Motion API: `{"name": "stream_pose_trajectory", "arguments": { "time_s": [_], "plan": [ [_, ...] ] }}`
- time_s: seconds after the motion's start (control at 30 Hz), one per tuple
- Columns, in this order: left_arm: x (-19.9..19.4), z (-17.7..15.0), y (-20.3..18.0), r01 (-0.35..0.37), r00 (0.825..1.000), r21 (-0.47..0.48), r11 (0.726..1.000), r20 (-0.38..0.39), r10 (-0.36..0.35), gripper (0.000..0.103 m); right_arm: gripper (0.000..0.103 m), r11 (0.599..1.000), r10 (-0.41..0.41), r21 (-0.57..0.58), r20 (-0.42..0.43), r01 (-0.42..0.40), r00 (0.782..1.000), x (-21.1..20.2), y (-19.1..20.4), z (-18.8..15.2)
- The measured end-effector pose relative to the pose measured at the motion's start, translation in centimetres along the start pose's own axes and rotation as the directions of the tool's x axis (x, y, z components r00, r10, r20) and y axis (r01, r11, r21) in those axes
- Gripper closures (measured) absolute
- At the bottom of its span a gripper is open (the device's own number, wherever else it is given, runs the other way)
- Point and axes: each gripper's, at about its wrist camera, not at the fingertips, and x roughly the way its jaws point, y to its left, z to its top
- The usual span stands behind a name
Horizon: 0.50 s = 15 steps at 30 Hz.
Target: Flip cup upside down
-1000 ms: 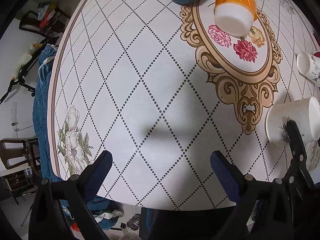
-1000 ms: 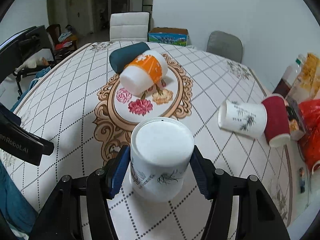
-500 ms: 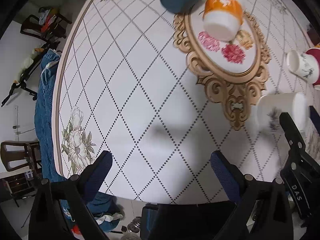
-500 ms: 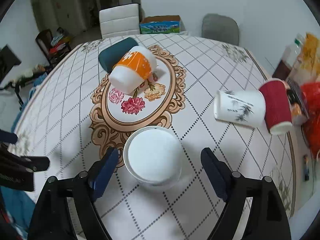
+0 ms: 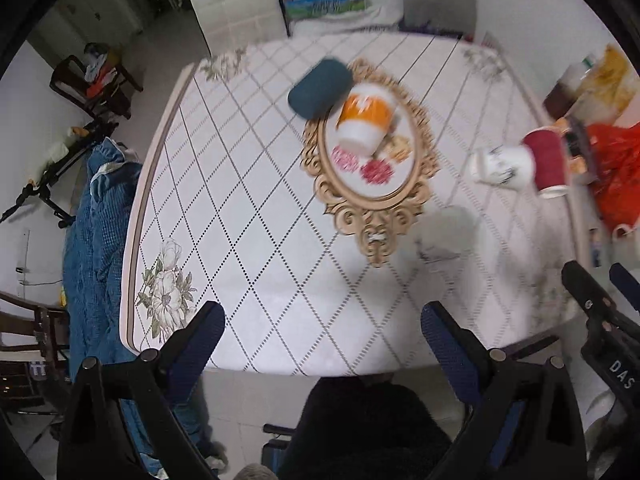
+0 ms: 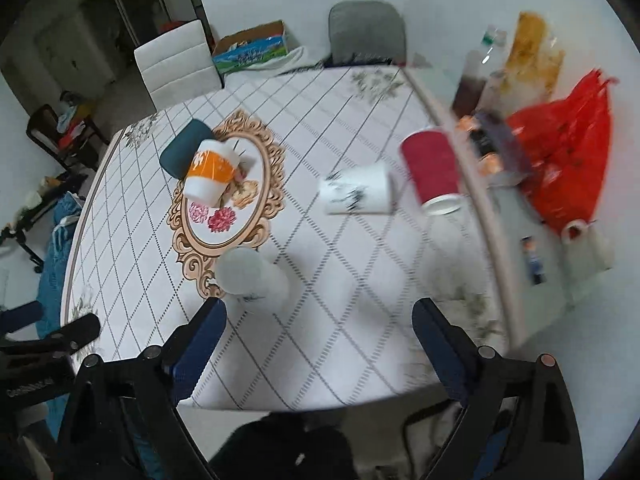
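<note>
A white cup with a dark plant print (image 6: 250, 274) stands upside down on the table near the front edge, blurred in both views (image 5: 446, 236). My right gripper (image 6: 318, 340) is open and empty, raised and pulled back from the cup, which sits ahead of its left finger. My left gripper (image 5: 322, 344) is open and empty, high above the table's front edge, well left of the cup.
An orange and white cup (image 6: 210, 178) lies on its side on the oval flower motif, next to a dark teal object (image 6: 184, 148). A white printed cup (image 6: 358, 194) and a red cup (image 6: 432, 172) lie on their sides at the right. Bottles and a red bag (image 6: 568, 152) crowd the right edge.
My right gripper opened, let go of the white cup, which stands upside down, and drew back and up. My left gripper also rose and pulled back.
</note>
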Motion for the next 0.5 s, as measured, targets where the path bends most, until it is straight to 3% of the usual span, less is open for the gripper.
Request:
{"name": "stream_pose_trajectory", "arguments": {
  "time_s": [0.2,0.43,0.5],
  "plan": [
    [-7.3,-2.0,-0.1,0.021,0.994,-0.023,1.000,0.106,-0.019,0.003,0.007,0.998,-0.007,-0.062,0.093,0.013,0.996,-8.2,-0.7,-0.4],
    [-13.2,-4.5,0.0,0.047,0.982,-0.051,0.998,0.183,-0.037,0.003,0.007,0.992,0.016,-0.122,0.186,0.007,0.982,-16.6,-0.8,-1.5],
    [-14.5,-5.1,0.0,0.058,0.979,-0.059,0.997,0.199,-0.046,0.003,0.007,0.990,0.033,-0.142,0.168,-0.009,0.985,-18.3,-0.9,-1.8]
  ]
}}
